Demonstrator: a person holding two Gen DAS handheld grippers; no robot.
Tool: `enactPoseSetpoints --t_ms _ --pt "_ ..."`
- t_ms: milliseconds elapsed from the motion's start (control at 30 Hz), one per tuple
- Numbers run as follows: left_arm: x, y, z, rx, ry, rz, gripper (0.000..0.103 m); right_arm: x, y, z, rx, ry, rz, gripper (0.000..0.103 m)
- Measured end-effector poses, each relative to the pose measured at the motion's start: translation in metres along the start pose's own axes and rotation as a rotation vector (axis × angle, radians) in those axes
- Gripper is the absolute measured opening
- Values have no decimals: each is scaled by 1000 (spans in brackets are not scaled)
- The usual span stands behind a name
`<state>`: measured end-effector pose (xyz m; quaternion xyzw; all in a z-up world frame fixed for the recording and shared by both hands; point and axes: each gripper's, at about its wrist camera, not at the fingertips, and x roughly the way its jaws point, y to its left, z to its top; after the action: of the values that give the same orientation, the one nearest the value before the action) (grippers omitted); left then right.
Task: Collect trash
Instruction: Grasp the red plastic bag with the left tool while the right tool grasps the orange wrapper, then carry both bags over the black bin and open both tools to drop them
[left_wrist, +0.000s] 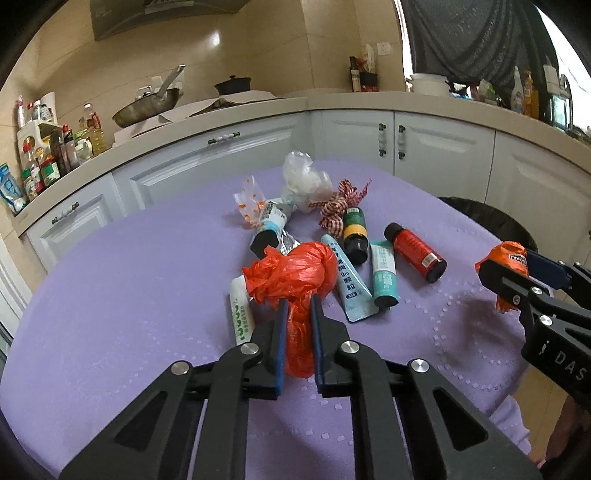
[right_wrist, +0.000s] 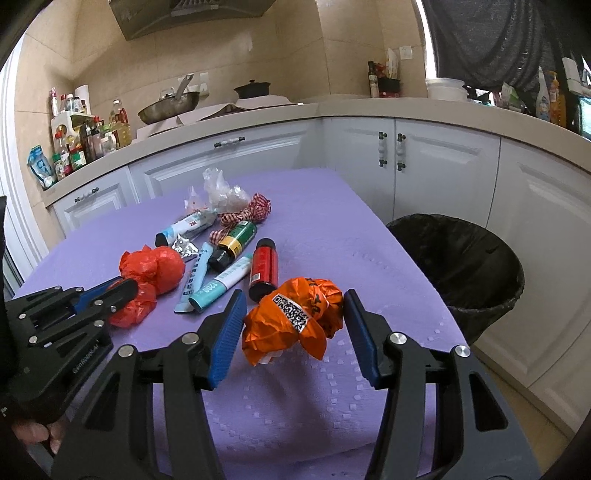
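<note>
My left gripper (left_wrist: 300, 306) is shut on the near end of a crumpled red plastic bag (left_wrist: 295, 273) that lies on the purple tablecloth (left_wrist: 110, 295). The right wrist view shows the same gripper (right_wrist: 125, 291) pinching that red bag (right_wrist: 155, 269). My right gripper (right_wrist: 293, 310) is shut on a crumpled orange wrapper (right_wrist: 291, 321) with a QR label, held just above the cloth with its shadow below. It shows at the right edge of the left wrist view too, where the right gripper (left_wrist: 508, 266) holds the wrapper (left_wrist: 498, 254).
A black-lined trash bin (right_wrist: 458, 266) stands off the table's right edge. Beyond the red bag lie tubes (left_wrist: 384, 275), a red bottle (left_wrist: 415, 253), a green and yellow bottle (left_wrist: 355, 230), clear plastic bags (left_wrist: 303, 181) and a checked ribbon (left_wrist: 338, 206). White cabinets stand behind.
</note>
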<state>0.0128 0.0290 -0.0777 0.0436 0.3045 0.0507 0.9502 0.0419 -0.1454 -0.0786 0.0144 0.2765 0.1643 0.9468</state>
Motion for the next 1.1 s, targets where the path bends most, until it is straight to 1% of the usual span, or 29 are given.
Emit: enactPoseSetpoints --t_ms 133,267,400,533,667,900,1100 --pt "-15 5 4 -18 -44 -3 11 -5 2 2 -18 -17 -8 53" --pt "-25 8 10 -30 -73 -23 11 -8 2 5 -21 -25 -10 53" --pt "-25 5 18 -27 -94 -27 11 -10 -2 9 -19 -35 -23 53" --pt "-19 -4 29 -30 -104 -54 11 -14 -13 16 -16 -55 -52 53" --pt "-14 -18 41 -16 -132 -87 11 -16 -32 24 -8 -78 -97 53" --pt "2 -56 68 9 -154 -155 11 -16 -75 42 4 -115 -186 53" --pt "19 -88 87 12 -152 -204 11 -4 -117 54 34 -119 -244 53"
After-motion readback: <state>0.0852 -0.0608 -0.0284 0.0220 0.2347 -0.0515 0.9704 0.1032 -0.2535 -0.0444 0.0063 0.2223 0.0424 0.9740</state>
